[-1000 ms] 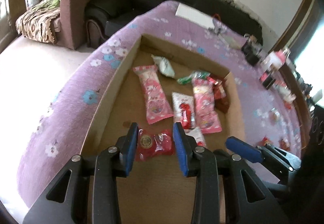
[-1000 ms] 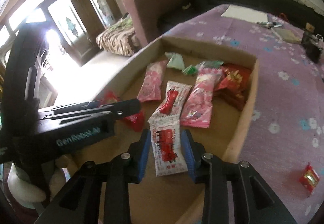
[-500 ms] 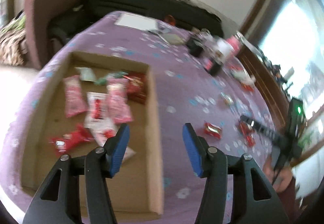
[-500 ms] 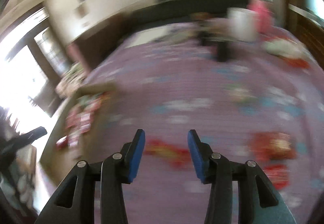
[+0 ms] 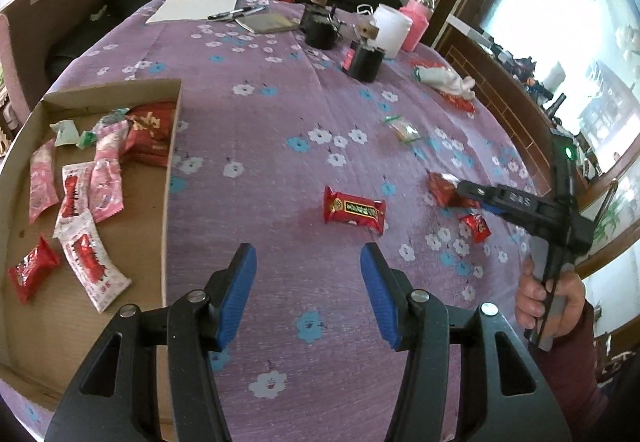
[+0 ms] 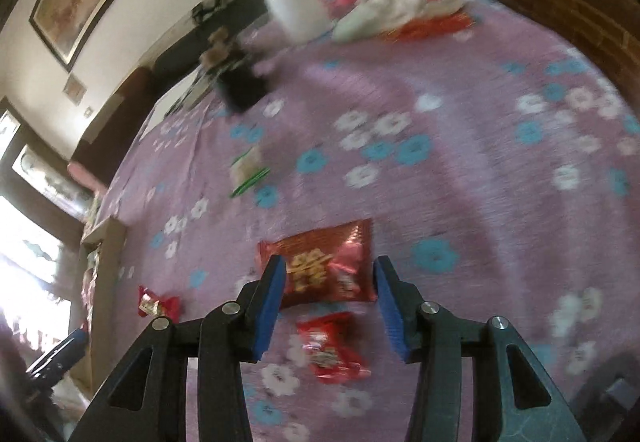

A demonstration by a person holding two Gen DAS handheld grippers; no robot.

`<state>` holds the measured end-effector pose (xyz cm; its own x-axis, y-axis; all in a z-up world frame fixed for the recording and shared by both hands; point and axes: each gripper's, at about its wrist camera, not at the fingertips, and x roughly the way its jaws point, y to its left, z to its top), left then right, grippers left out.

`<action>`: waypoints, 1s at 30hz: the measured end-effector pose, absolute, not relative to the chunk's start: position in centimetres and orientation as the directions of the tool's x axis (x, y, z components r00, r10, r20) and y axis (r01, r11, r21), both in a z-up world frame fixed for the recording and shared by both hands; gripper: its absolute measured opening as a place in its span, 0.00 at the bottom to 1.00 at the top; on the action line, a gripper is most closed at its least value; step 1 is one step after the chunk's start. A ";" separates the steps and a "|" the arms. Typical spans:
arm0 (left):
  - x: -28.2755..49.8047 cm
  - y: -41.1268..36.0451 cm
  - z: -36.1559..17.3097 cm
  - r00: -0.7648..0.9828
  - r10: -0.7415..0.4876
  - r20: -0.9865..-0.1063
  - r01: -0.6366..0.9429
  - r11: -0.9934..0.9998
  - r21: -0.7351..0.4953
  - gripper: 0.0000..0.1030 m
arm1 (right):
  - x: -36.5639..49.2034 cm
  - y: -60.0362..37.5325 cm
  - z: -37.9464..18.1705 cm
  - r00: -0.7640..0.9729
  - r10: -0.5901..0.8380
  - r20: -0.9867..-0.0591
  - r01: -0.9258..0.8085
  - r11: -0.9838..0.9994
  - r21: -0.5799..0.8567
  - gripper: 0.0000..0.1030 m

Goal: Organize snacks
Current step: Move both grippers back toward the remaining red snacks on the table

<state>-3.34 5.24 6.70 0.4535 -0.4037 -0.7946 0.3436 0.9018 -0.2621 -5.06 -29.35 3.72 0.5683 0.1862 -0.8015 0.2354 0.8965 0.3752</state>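
Snacks already lying in the box [image 5: 170,146] at the left edge of the cloth [image 5: 280,130]; several more loose on the cloth toward its right edge.

Left gripper [image 5: 308,294]: jaws partly apart, empty, nothing between the pads, only bare cloth. Red bar [image 5: 354,209] straight ahead, a little right of the centre line and apart from the fingertips, well clear of the box wall. Long axis across the view, so roughly along the line from pad to pad. Judged: a close from this heading would take the bar by its ends; a roll of the wrist would bring the pads onto its long sides.

Right gripper [image 6: 330,294]: jaws have just been opening, now partly apart. Red packet [image 6: 324,268] with gold characters sitting between the pads and a little beyond the tips, flat on the cloth, not pressed by either pad as far as the blurred view shows. Long axis side to side, spanning most of the gap, so little spare room on either side. Small red candy [image 6: 332,348] just nearer the wrist, below the packet, also inside the gap; risk of catching both at once. Another red candy [image 6: 158,304] off to the left, toward the box.

Nearer hand for each: right for the packet and the candy near the right edge, left for the bar in mid-cloth. Green-edged wrapper [image 5: 404,128] farther up, out of either gripper's line.
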 end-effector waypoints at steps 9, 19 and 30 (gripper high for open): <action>-3.8 4.1 6.6 0.455 -0.390 -0.800 0.392 0.895 -0.214 0.51 | -1.8 -25.3 4.0 0.568 0.365 -0.738 0.012 0.892 0.451 0.48; -3.3 -0.3 5.4 0.445 -0.393 -0.805 0.536 0.837 -0.112 0.51 | -0.3 -23.7 4.6 0.623 0.311 -0.718 -0.025 0.925 0.379 0.56; -1.6 -5.6 4.6 0.418 -0.380 -0.825 0.756 0.649 0.084 0.51 | -0.6 -23.2 2.5 0.375 0.627 -0.683 -0.172 0.771 0.613 0.63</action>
